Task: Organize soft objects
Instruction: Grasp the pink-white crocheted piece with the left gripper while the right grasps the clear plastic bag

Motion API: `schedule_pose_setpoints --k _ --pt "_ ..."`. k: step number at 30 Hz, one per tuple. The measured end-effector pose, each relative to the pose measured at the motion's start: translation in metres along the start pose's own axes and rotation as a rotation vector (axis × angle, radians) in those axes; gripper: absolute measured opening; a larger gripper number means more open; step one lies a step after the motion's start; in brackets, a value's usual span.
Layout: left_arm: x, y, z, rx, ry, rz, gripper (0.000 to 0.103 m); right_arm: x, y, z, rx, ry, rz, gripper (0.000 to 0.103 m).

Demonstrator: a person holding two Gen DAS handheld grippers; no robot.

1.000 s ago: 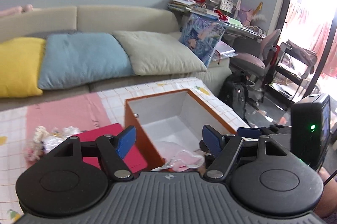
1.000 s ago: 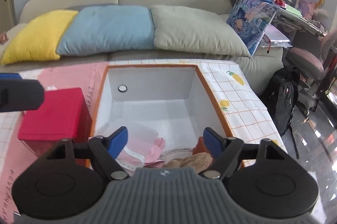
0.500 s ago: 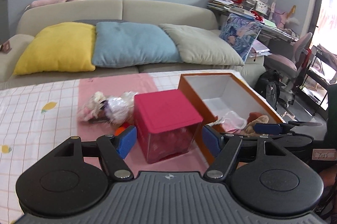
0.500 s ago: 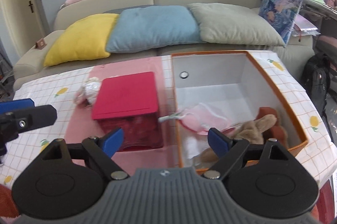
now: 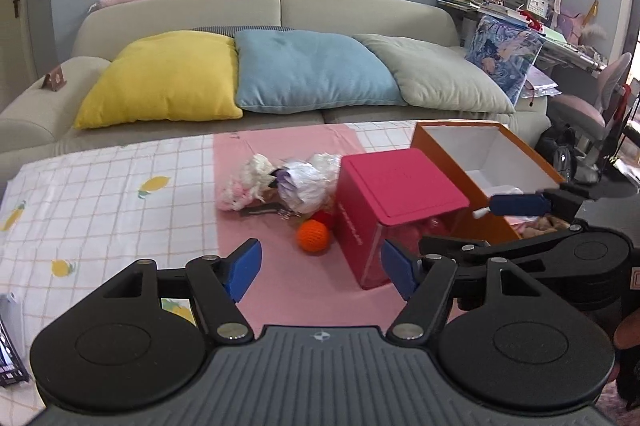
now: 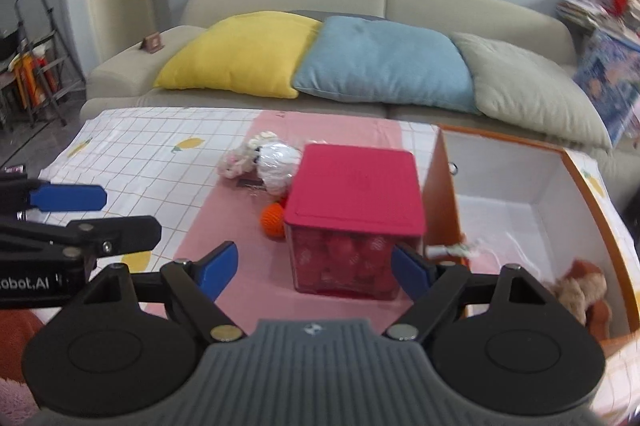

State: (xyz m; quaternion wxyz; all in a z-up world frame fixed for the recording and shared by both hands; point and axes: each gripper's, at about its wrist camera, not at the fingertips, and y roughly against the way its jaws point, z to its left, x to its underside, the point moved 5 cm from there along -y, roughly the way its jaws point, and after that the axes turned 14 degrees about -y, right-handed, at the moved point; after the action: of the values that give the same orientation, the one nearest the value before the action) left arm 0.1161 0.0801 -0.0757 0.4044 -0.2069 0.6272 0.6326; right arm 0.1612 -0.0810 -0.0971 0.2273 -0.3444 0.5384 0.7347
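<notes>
A heap of soft toys lies on the pink runner: a white and pink plush (image 5: pixel 250 181) (image 6: pixel 244 155), a crinkly white wrapped toy (image 5: pixel 308 181) (image 6: pixel 280 161) and an orange knitted ball (image 5: pixel 313 236) (image 6: pixel 273 219). To their right stands a red lidded box (image 5: pixel 394 185) (image 6: pixel 356 181), and right of it an orange box with a white inside (image 5: pixel 480 145) (image 6: pixel 532 169) that holds a brown plush (image 6: pixel 580 290) and a pink cloth. My left gripper (image 5: pixel 320 270) is open and empty, in front of the ball. My right gripper (image 6: pixel 314 270) is open and empty, in front of the red box.
The checked tablecloth (image 5: pixel 100 193) covers the table. Behind it is a beige sofa (image 5: pixel 280 9) with yellow, blue and grey cushions. A desk with clutter and a chair (image 5: pixel 580 105) stand at the right. A step ladder (image 6: pixel 36 57) stands at the far left.
Both grippers have swung left and pulled back from the orange box. The toy heap and the red box have come into the middle of both views. Both grippers stay open.
</notes>
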Motion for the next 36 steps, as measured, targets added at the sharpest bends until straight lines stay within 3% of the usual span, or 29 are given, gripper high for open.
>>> schedule_pose_setpoints --k 7,13,16,24,36 --pt "-0.004 -0.023 0.026 -0.037 -0.085 0.028 0.078 -0.025 -0.038 0.028 -0.032 0.246 -0.032 0.082" --pt "-0.01 -0.05 0.04 -0.054 -0.223 0.058 0.078 -0.039 -0.072 0.047 -0.034 0.453 -0.024 0.077" --pt "-0.014 -0.066 0.046 -0.052 -0.281 0.07 0.078 -0.045 -0.093 0.053 -0.031 0.531 0.012 0.071" --pt "-0.015 -0.117 0.057 -0.037 -0.437 0.113 0.076 -0.048 -0.148 0.066 -0.037 0.675 0.119 0.071" --pt "-0.005 -0.183 0.067 0.071 -0.615 0.153 0.076 -0.058 -0.207 0.078 -0.048 0.777 0.292 0.071"
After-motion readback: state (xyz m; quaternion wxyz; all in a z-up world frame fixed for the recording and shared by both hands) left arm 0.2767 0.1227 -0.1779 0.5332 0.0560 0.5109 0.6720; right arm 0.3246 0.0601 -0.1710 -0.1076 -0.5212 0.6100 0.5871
